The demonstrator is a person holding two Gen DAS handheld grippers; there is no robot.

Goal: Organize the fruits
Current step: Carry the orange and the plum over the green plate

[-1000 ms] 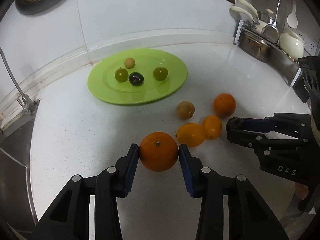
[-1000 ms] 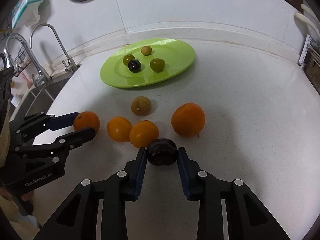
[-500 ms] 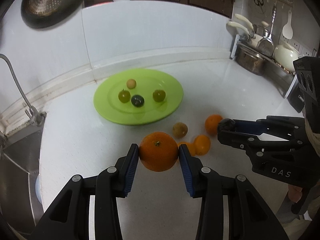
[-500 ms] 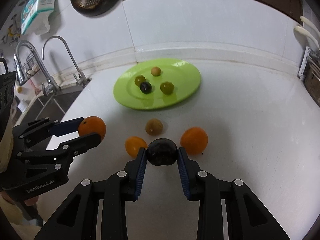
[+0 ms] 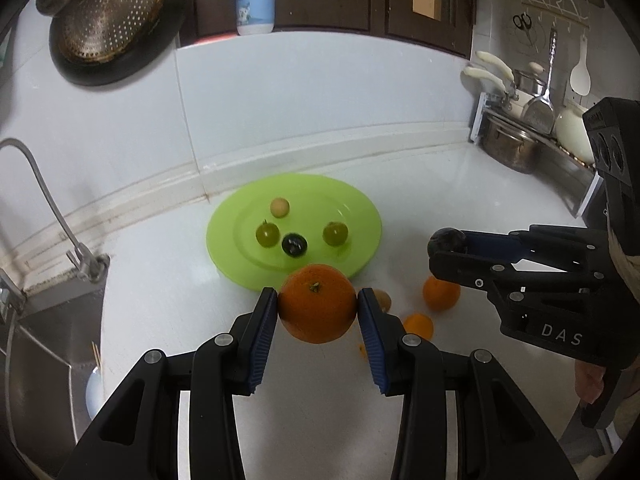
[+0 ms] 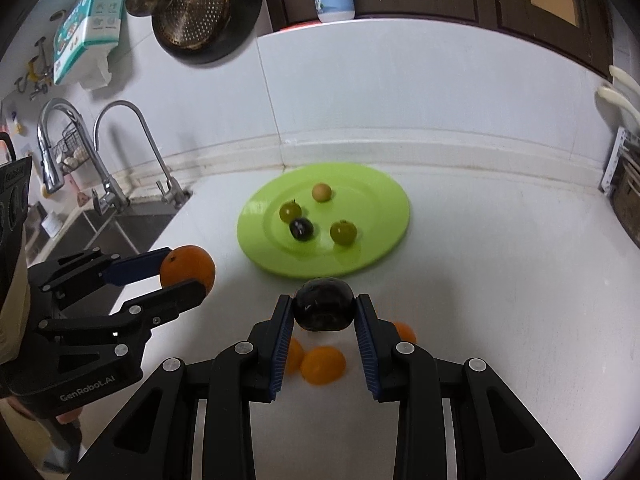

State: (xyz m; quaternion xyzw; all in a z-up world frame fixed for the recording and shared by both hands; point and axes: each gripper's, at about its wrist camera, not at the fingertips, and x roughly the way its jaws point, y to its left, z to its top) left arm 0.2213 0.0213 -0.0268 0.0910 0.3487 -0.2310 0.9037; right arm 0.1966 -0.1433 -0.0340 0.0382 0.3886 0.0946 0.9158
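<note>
Fruit is now off the counter in both grips: a second ago the orange point(image 5: 317, 303) and the dark plum point(image 6: 324, 304) sat low among the loose fruit on the white counter point(image 5: 420, 200), and since then both have been lifted clear, so the remaining small oranges point(image 6: 322, 365) and the brownish fruit point(image 5: 385, 298) now lie below and behind the fingers, while the green plate point(image 5: 360, 220) has drawn nearer to the middle of each view. Judging from this, the pick-up is done and the carry toward the plate is under way, with neither fruit over it yet; the plate already bears two green fruits, a tan one and a small dark one point(image 5: 294, 244). The left gripper point(image 5: 318, 332) is clamped on the orange, its blue pads pressing the two sides, and the right gripper point(image 6: 323, 334) is clamped likewise on the plum. Both point forward and downward at a moderate slant toward the plate, side by side and well apart, each visible in the other's view. Setting down calls for care, I judge, since round fruit may roll off the shallow rim.
</note>
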